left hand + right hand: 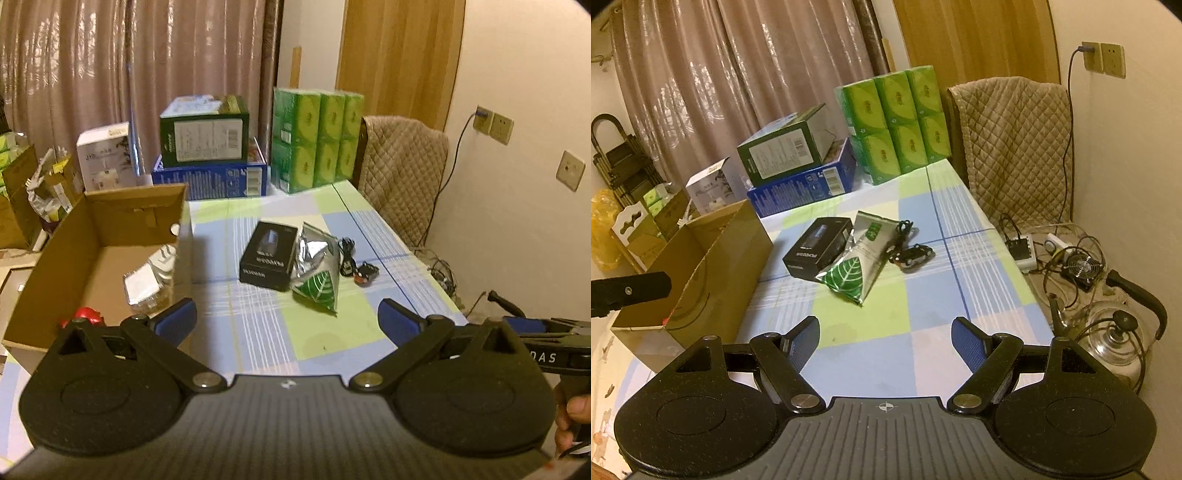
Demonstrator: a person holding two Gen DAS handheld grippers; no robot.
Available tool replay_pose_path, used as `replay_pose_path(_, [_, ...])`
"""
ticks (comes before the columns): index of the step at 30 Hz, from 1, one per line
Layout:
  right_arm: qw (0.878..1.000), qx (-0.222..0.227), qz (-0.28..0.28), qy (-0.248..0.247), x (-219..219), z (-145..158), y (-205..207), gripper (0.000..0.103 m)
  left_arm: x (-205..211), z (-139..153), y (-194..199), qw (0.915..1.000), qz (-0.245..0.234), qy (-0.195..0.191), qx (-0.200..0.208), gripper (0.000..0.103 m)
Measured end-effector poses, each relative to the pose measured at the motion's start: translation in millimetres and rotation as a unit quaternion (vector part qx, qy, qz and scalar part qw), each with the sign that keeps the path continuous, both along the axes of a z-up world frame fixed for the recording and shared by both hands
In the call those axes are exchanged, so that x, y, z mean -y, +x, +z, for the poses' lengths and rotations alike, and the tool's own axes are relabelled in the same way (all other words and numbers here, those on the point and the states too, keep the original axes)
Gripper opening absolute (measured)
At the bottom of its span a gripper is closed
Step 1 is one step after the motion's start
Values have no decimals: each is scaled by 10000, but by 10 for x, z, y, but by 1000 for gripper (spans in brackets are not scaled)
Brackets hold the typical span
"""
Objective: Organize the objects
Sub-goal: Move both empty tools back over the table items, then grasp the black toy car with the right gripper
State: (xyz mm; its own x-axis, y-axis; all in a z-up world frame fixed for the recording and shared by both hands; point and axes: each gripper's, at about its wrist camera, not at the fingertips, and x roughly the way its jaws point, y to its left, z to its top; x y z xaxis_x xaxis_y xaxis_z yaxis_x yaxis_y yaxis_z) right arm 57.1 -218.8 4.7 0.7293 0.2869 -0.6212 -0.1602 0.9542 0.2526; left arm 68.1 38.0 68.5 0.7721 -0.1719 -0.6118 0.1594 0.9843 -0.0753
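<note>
A black product box (269, 256) (817, 246), a silver and green leaf pouch (317, 272) (857, 260), a black cable (347, 248) (905, 228) and a small dark toy car (366, 275) (913, 256) lie mid-table on the checked cloth. An open cardboard box (92, 254) (701, 266) stands at the left, holding a clear wrapped pack (147, 282) and a red object (86, 316). My left gripper (287, 318) is open and empty, beside the box. My right gripper (885, 338) is open and empty, short of the pouch.
Green tissue packs (317, 140) (895, 125), a blue box with a green box on top (207, 155) (798, 166) and a white box (107, 157) stand at the far edge. A padded chair (1012, 147) is at the right. A glass kettle (1115, 339), cables and a fan (1082, 269) sit beyond the right edge.
</note>
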Motion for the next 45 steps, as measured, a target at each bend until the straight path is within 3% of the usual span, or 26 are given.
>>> replay_pose_path(14, [10000,-68,-34,-19,170,-79,125,76,215,-181,146,9992,-132,176,-342,102])
replay_pose_path(23, [9996,-138,133,-217,281,-232,416,76,340,-361,403,9980,-227,286,-511,102])
replay_pose_path(36, [9936,-212,1017,-451,371,-593,1166,76,554,-759,1059,9949,-485,439,-770,102])
replay_pose_path(45, [9794,-59,1881,-733,295,-839,1786,76,675,-1064,1554,9922,-679,554,-887,102])
